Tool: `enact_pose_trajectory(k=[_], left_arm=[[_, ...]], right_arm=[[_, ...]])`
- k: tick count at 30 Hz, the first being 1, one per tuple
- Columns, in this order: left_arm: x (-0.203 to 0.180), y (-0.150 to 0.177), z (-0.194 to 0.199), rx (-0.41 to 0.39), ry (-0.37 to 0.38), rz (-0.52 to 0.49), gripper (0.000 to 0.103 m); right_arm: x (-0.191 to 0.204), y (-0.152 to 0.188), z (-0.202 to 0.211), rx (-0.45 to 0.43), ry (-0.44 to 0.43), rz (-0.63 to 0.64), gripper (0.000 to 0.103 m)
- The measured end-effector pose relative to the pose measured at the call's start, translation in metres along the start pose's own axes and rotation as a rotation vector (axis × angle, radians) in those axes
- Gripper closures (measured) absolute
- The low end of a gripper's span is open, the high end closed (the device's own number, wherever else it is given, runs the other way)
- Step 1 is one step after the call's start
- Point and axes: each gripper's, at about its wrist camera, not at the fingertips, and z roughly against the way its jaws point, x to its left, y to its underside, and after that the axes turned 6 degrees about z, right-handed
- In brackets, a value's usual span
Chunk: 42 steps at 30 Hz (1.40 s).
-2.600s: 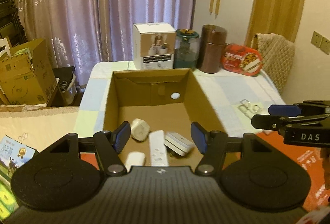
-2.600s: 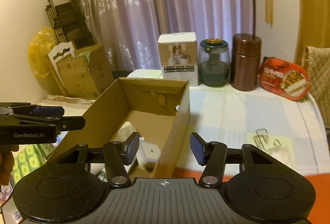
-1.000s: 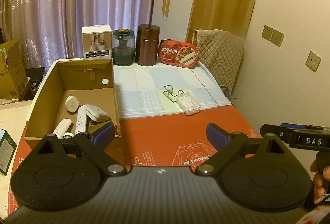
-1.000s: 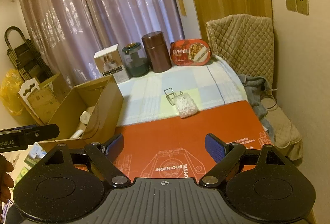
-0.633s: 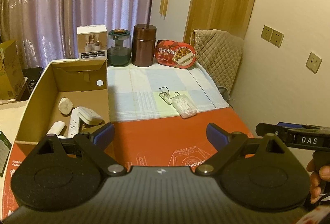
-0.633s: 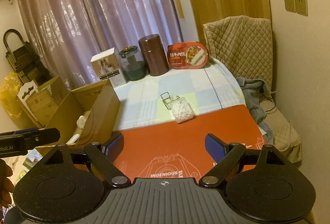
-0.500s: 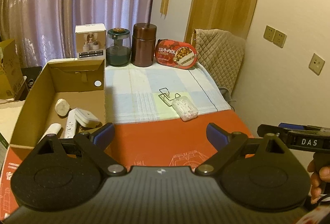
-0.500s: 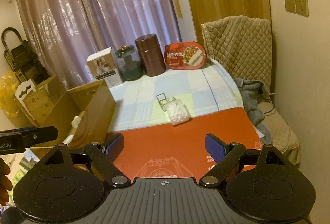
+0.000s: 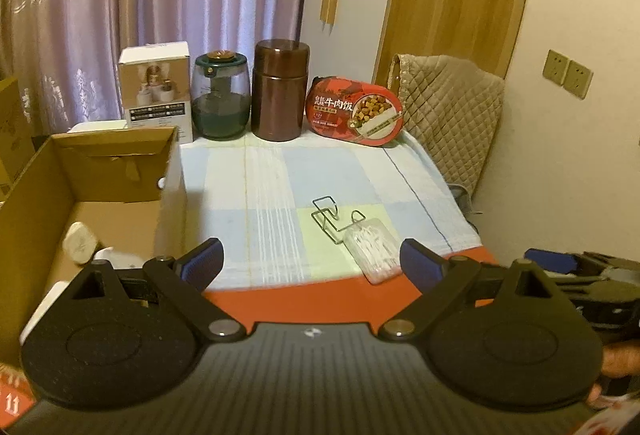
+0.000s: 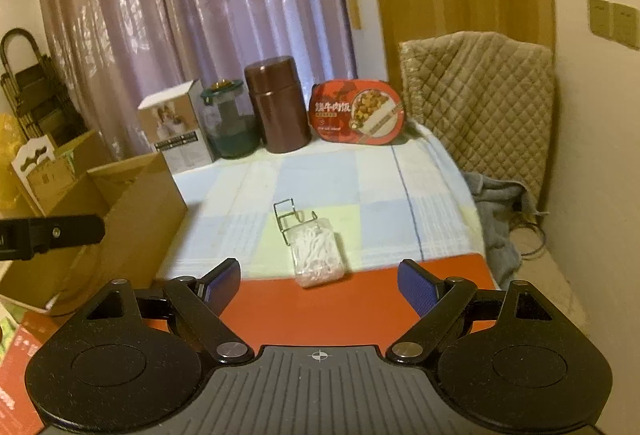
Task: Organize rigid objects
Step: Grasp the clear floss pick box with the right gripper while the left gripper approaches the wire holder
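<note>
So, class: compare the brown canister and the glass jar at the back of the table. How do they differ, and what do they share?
The brown canister is opaque and glossy; the glass jar is see-through, with dark contents. The canister is taller with straight sides; the jar is shorter and bulges. The canister's lid matches its body; the jar's lid is green with a gold knob. Both stand upright, side by side.

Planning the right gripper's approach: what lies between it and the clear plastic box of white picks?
Only bare red mat, seen from the right wrist, separates the open right gripper from the clear plastic box.
</note>
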Motion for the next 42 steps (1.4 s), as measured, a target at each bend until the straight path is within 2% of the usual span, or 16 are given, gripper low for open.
enact_pose_trajectory(k=[5, 9, 12, 16, 23, 26, 27, 31, 34, 37, 42], left_arm=[[0.0, -0.004, -0.04, 0.012, -0.007, 0.004, 0.01], [0.001, -0.006, -0.066, 0.013, -0.036, 0.003, 0.01], [0.0, -0.006, -0.083, 0.02, -0.043, -0.013, 0.01], [-0.001, -0.003, -0.105, 0.038, -0.036, -0.019, 0.01], [0.002, 0.003, -0.128, 0.064, -0.073, -0.006, 0.01], [0.001, 0.006, -0.132, 0.065, -0.076, -0.021, 0.01], [0.002, 0.006, -0.134, 0.064, -0.078, -0.024, 0.01], [0.002, 0.006, -0.138, 0.069, -0.081, -0.015, 0.01], [0.0, 0.006, -0.141, 0.07, -0.079, -0.018, 0.01], [-0.003, 0.005, -0.145, 0.077, -0.074, 0.001, 0.01], [-0.017, 0.005, -0.158, 0.072, -0.041, 0.008, 0.01]], right_arm=[[-0.01, 0.005, -0.052, 0.028, -0.022, -0.014, 0.02], [-0.01, 0.012, -0.086, 0.029, -0.041, 0.025, 0.02], [-0.012, 0.016, -0.105, 0.009, -0.056, 0.028, 0.02], [-0.015, 0.02, -0.132, 0.025, -0.07, 0.046, 0.02], [-0.014, 0.022, -0.168, 0.03, -0.075, 0.098, 0.021], [-0.011, 0.025, -0.182, 0.047, -0.078, 0.12, 0.028], [-0.01, 0.026, -0.186, 0.052, -0.073, 0.129, 0.034], [-0.008, 0.031, -0.196, 0.067, -0.046, 0.173, 0.048], [-0.013, 0.029, -0.192, 0.073, -0.032, 0.168, 0.048], [-0.025, 0.023, -0.18, 0.032, 0.015, 0.146, 0.049], [-0.057, 0.012, -0.163, -0.006, 0.077, 0.049, 0.049]])
